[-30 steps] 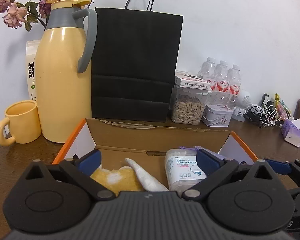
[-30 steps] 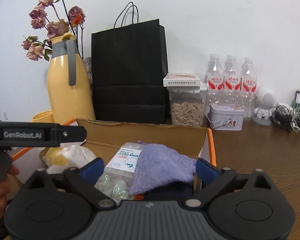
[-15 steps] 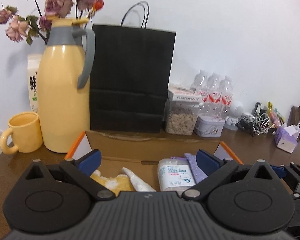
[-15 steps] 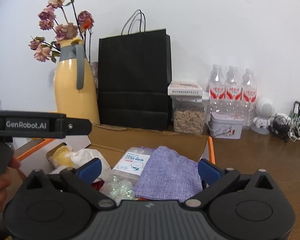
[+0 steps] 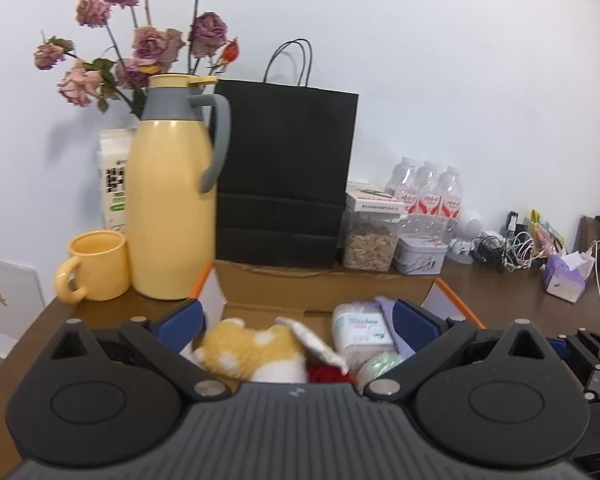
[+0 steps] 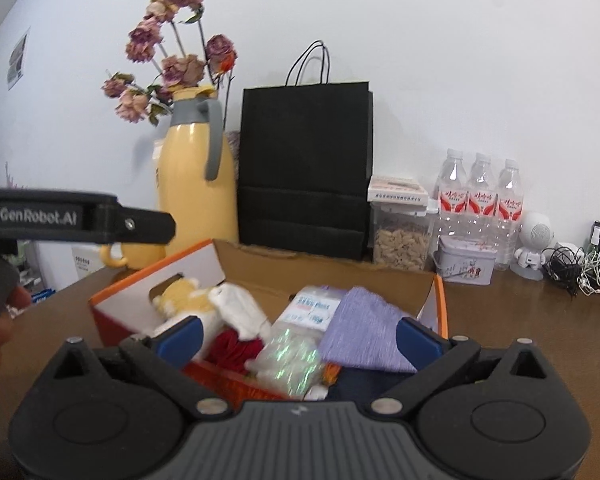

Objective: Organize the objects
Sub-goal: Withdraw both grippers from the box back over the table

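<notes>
Hovering both of my grippers, fingers spread and empty, over the packed cardboard box (image 5: 324, 280).

Left wrist view: my left gripper (image 5: 298, 326) sits above the yellow plush toy (image 5: 244, 346) and wipes pack (image 5: 360, 330) inside the box. Right wrist view: my right gripper (image 6: 298, 336) hangs over the purple cloth (image 6: 364, 330), which lies in the box just beside the wipes pack.
</notes>
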The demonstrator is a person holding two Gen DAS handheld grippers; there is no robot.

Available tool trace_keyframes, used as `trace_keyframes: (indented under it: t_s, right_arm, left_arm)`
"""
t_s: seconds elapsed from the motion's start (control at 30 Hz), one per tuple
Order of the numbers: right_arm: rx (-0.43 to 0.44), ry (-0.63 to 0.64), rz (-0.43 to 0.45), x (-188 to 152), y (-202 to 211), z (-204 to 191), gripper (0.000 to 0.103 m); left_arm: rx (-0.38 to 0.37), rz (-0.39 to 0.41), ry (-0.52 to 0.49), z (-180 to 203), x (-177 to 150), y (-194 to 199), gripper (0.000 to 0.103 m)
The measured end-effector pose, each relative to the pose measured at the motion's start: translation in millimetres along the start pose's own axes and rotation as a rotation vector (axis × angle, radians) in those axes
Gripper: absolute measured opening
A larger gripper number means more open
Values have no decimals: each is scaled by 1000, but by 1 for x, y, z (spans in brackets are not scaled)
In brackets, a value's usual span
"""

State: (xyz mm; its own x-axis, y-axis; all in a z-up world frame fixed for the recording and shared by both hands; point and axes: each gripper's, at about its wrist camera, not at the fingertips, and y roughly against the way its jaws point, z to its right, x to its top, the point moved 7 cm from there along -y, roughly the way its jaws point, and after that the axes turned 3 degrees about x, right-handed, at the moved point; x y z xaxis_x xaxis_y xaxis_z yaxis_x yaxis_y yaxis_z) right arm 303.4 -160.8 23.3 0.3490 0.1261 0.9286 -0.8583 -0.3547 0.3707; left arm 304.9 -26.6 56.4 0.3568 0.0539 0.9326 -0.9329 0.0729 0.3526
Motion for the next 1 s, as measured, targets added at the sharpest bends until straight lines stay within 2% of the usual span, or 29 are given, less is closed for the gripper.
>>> trace_keyframes:
  t_s: [0.47,0.83,1.0]
  right_arm:
    - [28,20,-107,-45,26,-24,103]
    - [48,14,-193,-71,24,-32,103]
    - [90,-21,-241,-76,12,-37,94]
  left_arm:
    - [73,-79,2,-37,-40,39,103]
    - [102,-157,11,-59,-76,54,103]
    - [110,-172,25,-66,-85,60,103]
